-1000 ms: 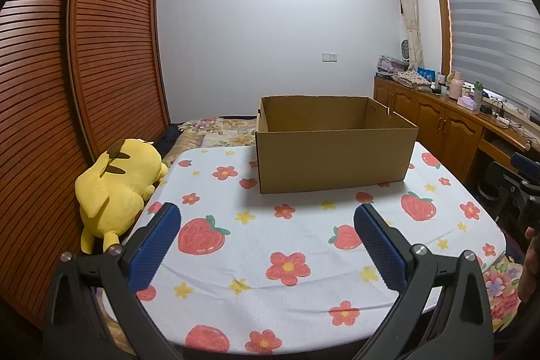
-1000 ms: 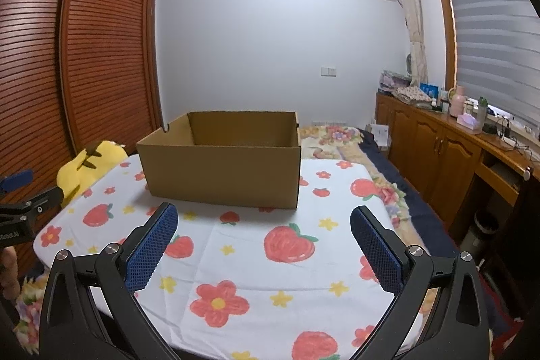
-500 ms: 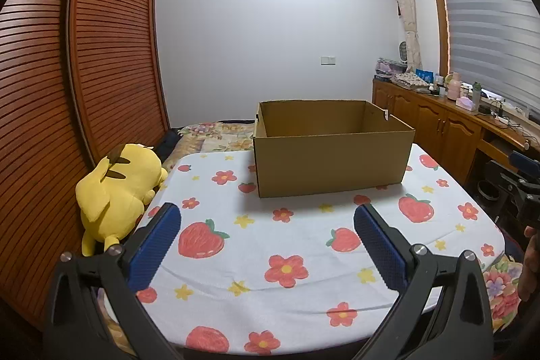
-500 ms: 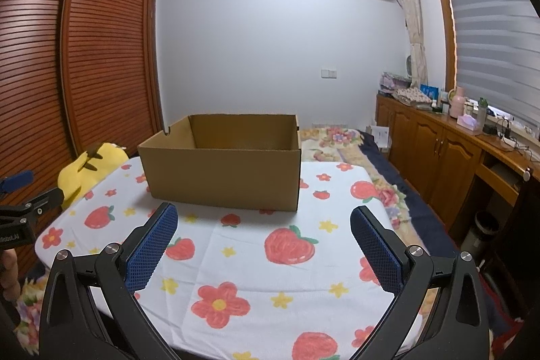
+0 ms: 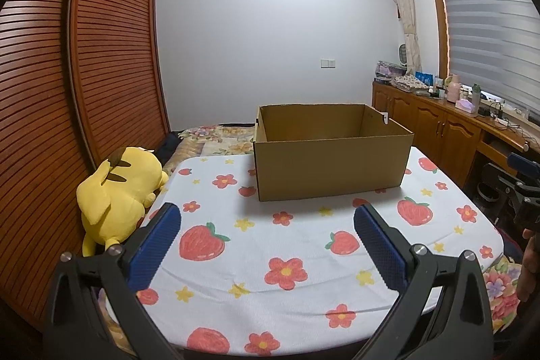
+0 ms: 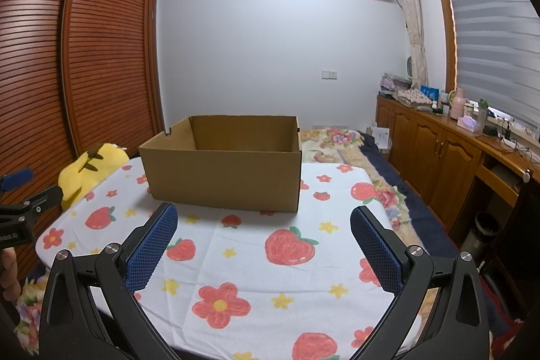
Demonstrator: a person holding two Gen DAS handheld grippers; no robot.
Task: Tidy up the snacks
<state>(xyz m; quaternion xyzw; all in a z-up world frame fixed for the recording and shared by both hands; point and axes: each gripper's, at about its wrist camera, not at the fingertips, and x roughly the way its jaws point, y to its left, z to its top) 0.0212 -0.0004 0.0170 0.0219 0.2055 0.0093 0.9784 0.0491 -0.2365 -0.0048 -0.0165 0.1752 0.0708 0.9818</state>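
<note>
An open brown cardboard box (image 5: 332, 169) stands at the far side of the table (image 5: 270, 299), which has a white cloth with strawberries and flowers. The box also shows in the right wrist view (image 6: 224, 179); what lies on its floor is hidden. No snacks show in either view. My left gripper (image 5: 266, 218) is open and empty, held above the table's near side. My right gripper (image 6: 263, 218) is open and empty, also above the near side. Each gripper shows at the edge of the other's view: the right one (image 5: 523, 188) and the left one (image 6: 20, 208).
A yellow plush toy (image 5: 118, 191) lies off the table's left edge by the slatted wooden wardrobe (image 5: 67, 90). A bed with a floral cover (image 6: 341, 144) runs behind the table. Wooden cabinets (image 6: 438, 150) with bottles line the right wall.
Both views have tilted up slightly, so the box sits lower in frame. Both grippers stay open and empty.
</note>
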